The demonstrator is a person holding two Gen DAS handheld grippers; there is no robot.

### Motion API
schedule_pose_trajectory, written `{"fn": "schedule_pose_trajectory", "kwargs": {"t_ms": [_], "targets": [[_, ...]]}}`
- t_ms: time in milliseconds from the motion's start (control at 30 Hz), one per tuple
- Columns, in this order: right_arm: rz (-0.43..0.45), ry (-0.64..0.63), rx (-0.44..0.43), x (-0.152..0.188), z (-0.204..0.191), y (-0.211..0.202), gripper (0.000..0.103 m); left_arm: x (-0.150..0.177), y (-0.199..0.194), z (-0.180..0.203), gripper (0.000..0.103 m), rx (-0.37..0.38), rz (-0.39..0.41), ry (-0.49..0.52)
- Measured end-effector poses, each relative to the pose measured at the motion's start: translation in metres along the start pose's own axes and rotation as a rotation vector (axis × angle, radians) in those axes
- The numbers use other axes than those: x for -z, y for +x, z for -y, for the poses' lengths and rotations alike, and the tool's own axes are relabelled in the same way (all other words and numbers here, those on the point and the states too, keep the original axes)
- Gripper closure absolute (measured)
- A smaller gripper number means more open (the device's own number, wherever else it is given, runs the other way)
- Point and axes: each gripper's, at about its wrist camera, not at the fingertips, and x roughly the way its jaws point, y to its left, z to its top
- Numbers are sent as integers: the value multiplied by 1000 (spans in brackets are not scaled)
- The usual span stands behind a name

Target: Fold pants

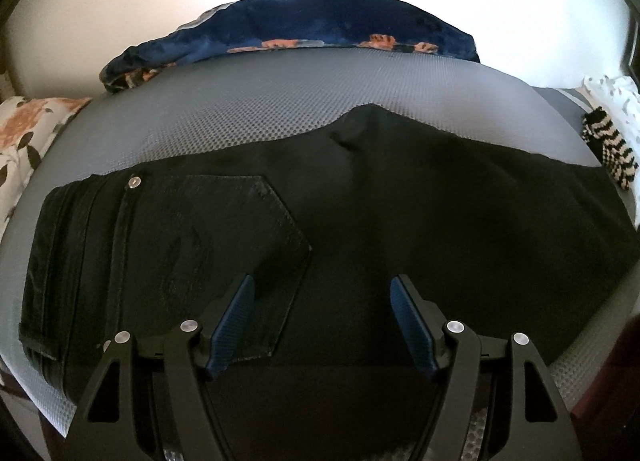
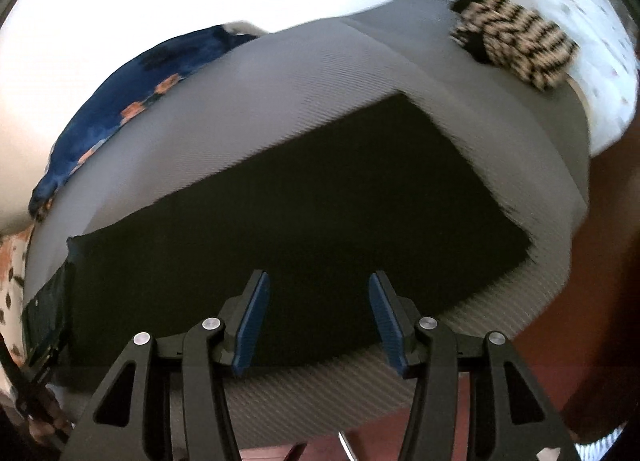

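Currently: black pants [image 1: 360, 197] flat on grey mesh mat [image 1: 248, 101], folded lengthwise, waistband end at left of left wrist view with back pocket [image 1: 240, 245] and metal rivet [image 1: 135, 182] facing up. Leg end running right, toward striped knit item [image 1: 608, 153] at mat edge; not touching it as far as visible. Left gripper [image 1: 322, 289] above pocket area, blue pads [image 1: 236, 321] spread wide, nothing between them, released. Right gripper [image 2: 318, 285] over leg portion of pants [image 2: 304, 197], near front mat edge, pads [image 2: 252, 325] apart with only fabric surface below, not clamped on anything. Right wrist view motion-blurred, tilted; hem edge of pants square against mat [image 2: 280, 85] toward upper right. Blue floral fabric [image 1: 320, 25] bunched along far side of mat. White floral cloth [image 1: 28, 129] at far left.
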Motion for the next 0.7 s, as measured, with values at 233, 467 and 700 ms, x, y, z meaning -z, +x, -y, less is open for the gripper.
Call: {"fn": "schedule_pose_trajectory", "kwargs": {"t_ms": [233,467,700], "targets": [[-11,41,15,10,20,-8,54,4,1,0,30,-8,1,-7],[-16,191,-39,14,59,-6,54,5,3,0,29,-14,-3,-1],[-9,374,-111,13,100,6,54,3,6,-1,27,-22,-10,6]]}}
